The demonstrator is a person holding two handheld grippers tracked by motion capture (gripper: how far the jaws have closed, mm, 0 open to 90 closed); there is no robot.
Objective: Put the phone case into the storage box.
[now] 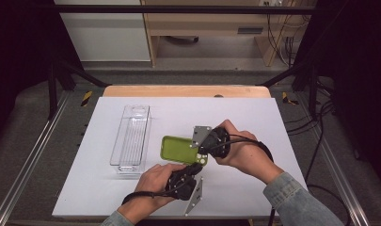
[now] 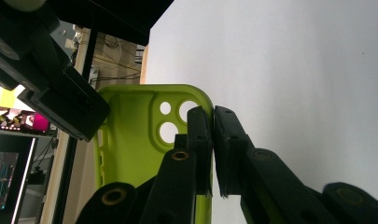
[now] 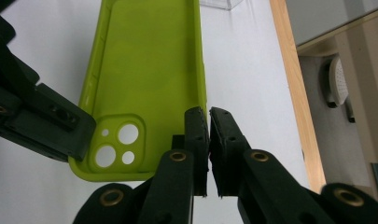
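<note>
Both tongs are pinched nearly shut on the rim of the green phone case (image 1: 181, 149): the left tongs (image 1: 197, 165) clamp the side wall beside the camera cut-outs, seen plainly in the left gripper view (image 2: 212, 140), and the right tongs (image 1: 201, 149) clamp the opposite long wall near that same end, as the right gripper view (image 3: 208, 140) shows. The case sits over the middle of the white bench (image 1: 254, 117), open side up, its free end pointing toward the clear plastic bin (image 1: 130, 139); whether it rests on the surface or is lifted slightly I cannot tell. Since each grip has only a thin wall of soft material, the step probably goes best if both hands move together and level, so the case neither twists nor slips out of one pinch. If the case is meant for the bin, bringing it in lengthwise along the narrow trough and releasing one side at a time seems the safer course. The bin stands upright to the left of the case, apart from it, and looks empty.
</note>
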